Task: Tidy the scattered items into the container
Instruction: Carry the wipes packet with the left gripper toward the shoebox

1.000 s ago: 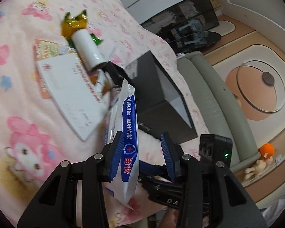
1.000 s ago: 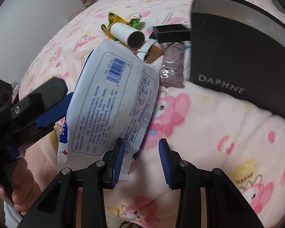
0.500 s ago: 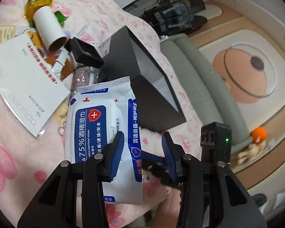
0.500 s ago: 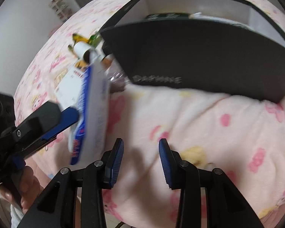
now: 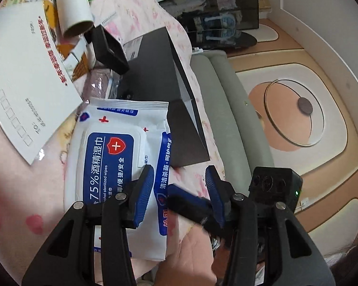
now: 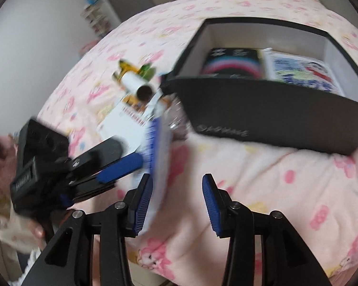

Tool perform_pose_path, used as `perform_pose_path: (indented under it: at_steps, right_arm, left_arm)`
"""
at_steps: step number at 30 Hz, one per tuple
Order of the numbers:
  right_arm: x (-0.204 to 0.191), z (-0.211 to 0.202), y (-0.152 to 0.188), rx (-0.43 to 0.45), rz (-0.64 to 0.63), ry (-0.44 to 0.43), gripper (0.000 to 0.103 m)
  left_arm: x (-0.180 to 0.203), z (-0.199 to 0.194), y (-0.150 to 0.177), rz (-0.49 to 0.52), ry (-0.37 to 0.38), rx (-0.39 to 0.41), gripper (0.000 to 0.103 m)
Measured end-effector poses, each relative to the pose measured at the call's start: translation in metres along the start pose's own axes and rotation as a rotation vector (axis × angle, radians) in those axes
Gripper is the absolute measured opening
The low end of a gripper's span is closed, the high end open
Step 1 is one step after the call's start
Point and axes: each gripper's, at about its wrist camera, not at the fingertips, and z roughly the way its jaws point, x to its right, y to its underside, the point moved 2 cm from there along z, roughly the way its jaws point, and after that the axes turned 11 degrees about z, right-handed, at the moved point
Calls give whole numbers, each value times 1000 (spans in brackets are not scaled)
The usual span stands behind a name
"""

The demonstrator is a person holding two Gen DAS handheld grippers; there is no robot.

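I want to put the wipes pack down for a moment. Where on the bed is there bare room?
Bare quilt in front of the black box, right of the wipes pack. Crowded left of the box: envelope, tube, wrappers.

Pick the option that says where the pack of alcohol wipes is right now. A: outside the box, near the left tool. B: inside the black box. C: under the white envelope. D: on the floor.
A: the pack of alcohol wipes sits on the pink bedspread beside the black box, by the left tool, whose jaws are opening.
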Motion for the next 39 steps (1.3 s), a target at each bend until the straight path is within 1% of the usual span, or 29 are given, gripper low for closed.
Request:
perform_pose_path:
  at_steps: [3, 5, 7, 9, 11, 12, 13, 15, 17, 19, 23, 24, 26, 28, 30, 33, 36, 38, 39]
  right_arm:
    - [-7, 13, 9, -41, -23, 2, 39]
    - [-6, 18, 12, -43, -28, 20, 39]
    - [-4, 20, 14, -41, -23, 65, 39]
    - [4, 18, 13, -31, -19, 118, 39]
    - [12, 16, 11, -24, -7, 150, 39]
    - [15, 15, 10, -25, 0, 147, 39]
    - [17, 15, 10, -27, 8, 139, 39]
    - [18, 15, 10, -33, 13, 129, 39]
    - [17, 18, 11, -35, 6, 139, 39]
    - [20, 21, 12, -42, 8, 159, 39]
    - [30, 29, 13, -70, 25, 210, 39]
    - [33, 30, 13, -76, 34, 221, 39]
    - [35, 27, 14, -68, 40, 238, 39]
    - [36, 22, 11, -42, 39, 258, 39]
    - [37, 20, 10, -36, 53, 225, 39]
    - [37, 23, 12, -63, 73, 171, 41]
    - [33, 28, 14, -64, 53, 191, 41]
    - [32, 28, 14, -65, 51, 190, 41]
    - [32, 28, 14, -66, 52, 189, 41]
  left_arm:
    - [5, -2, 1, 23, -24, 3, 47]
    - [4, -5, 1, 15, -32, 15, 47]
    - [2, -15, 0, 24, -128, 54, 57]
    - [-5, -22, -1, 12, -222, 69, 57]
    - [-14, -22, 0, 4, -362, 55, 57]
    - [-19, -20, 1, 0, -428, 37, 57]
    - [-23, -16, 3, -9, -460, 12, 57]
    - [-25, -11, 5, -15, -483, -17, 57]
    - [-22, -6, 6, 22, -529, -36, 58]
    - [-17, -2, 8, 54, -573, -55, 58]
    - [-13, 2, 10, 106, -632, -78, 58]
    - [-11, 3, 10, 125, -657, -82, 58]
    - [-8, 3, 11, 152, -697, -84, 58]
    - [-7, 1, 12, 158, -704, -84, 57]
    - [-10, 0, 14, 154, -701, -83, 57]
    - [-11, 1, 14, 151, -696, -84, 58]
    - [-14, 10, 14, 146, -663, -117, 70]
    - [-11, 13, 15, 159, -666, -125, 70]
    - [-9, 14, 16, 165, -653, -134, 69]
